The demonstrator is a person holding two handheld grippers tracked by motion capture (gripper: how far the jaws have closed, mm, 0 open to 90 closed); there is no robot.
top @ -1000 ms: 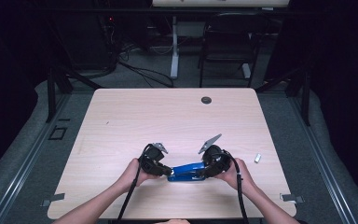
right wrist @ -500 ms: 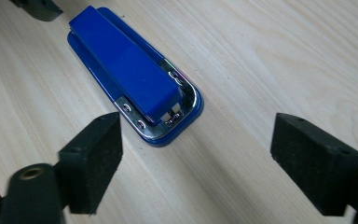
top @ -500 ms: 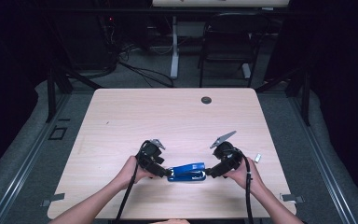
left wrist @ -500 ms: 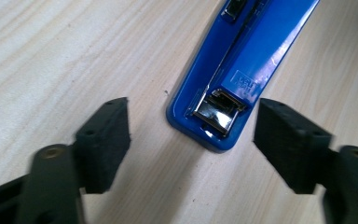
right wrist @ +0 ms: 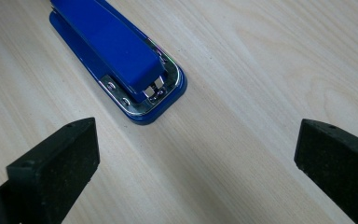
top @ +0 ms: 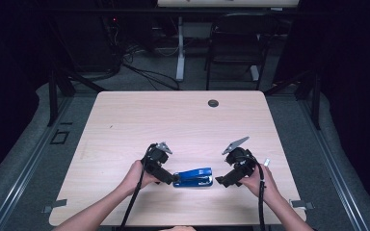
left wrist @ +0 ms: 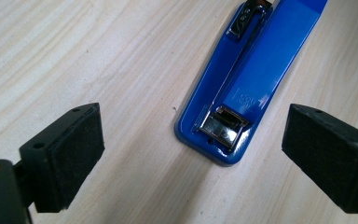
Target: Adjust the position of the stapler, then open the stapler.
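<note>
Fingers (left wrist: 70, 154) apart; blue stapler (top: 193, 177) lies left-right, head rightward.

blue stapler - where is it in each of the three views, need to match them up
High view: the blue stapler lies flat near the table's front edge, between the left gripper and the right gripper.
Left gripper view: top right of centre, its hinge end nearest the open jaws, not touched.
Right gripper view: upper left, its stapling end nearest the open jaws, not touched.
Shared landmark: the pale wood-grain table top.
</note>
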